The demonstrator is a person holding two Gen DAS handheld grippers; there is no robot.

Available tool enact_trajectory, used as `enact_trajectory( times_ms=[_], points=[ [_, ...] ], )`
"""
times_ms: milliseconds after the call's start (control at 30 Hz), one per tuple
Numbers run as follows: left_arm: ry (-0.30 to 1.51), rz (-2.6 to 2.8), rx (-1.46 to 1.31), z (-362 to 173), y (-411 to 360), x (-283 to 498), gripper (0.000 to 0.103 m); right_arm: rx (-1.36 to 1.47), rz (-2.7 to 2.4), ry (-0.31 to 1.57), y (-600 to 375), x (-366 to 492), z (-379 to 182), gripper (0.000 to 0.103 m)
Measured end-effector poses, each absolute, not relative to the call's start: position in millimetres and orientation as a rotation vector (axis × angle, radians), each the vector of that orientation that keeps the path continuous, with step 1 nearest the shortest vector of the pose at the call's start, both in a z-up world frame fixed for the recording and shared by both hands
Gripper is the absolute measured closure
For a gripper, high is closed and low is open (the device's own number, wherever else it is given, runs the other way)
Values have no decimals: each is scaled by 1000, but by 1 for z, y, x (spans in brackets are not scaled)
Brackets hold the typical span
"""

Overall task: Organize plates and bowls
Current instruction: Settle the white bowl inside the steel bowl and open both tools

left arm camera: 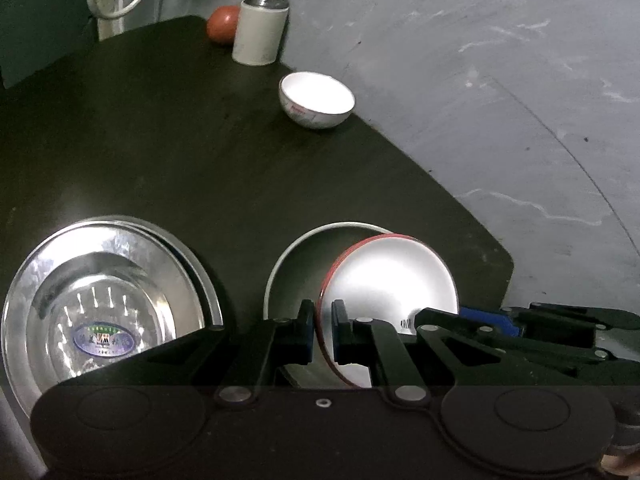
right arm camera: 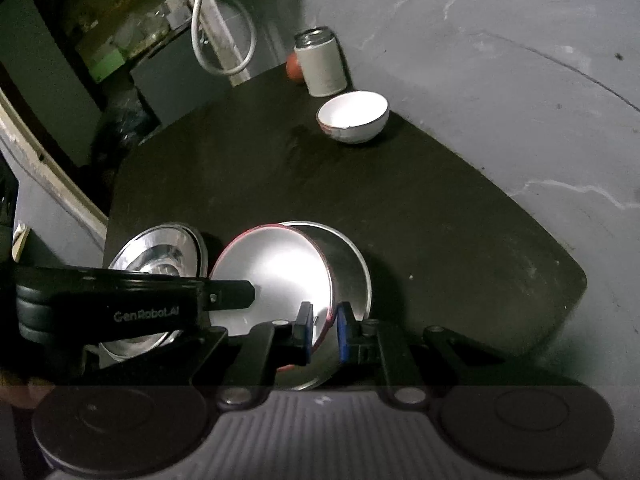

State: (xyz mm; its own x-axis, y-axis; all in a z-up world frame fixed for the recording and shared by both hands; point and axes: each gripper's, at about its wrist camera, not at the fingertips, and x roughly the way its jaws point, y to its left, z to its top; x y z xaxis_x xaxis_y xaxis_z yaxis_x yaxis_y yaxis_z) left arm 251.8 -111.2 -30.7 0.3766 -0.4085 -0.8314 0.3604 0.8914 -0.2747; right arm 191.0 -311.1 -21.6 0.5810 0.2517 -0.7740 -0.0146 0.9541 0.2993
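Both grippers pinched the red-rimmed bowl at opposite sides of its rim: the left gripper had its jaws nearly closed on the near-left edge, the right gripper likewise on the right edge. The bowl sat tilted inside a grey bowl on the dark table. 2 stacked steel plates lay just beside it; a white bowl stood well apart, near a can.

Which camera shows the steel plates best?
The left wrist view: the steel plates lie almost fully visible, the label at the centre showing. In the right wrist view the left gripper covers most of them.
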Motion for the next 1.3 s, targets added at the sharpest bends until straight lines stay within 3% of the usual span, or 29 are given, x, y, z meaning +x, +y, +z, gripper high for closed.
enact_trajectory(
  times_ms=[1300],
  points=[
    [1178,-416,-118,-45,-108,265,90,212,255,1009,-315,216,-28,88]
  ],
)
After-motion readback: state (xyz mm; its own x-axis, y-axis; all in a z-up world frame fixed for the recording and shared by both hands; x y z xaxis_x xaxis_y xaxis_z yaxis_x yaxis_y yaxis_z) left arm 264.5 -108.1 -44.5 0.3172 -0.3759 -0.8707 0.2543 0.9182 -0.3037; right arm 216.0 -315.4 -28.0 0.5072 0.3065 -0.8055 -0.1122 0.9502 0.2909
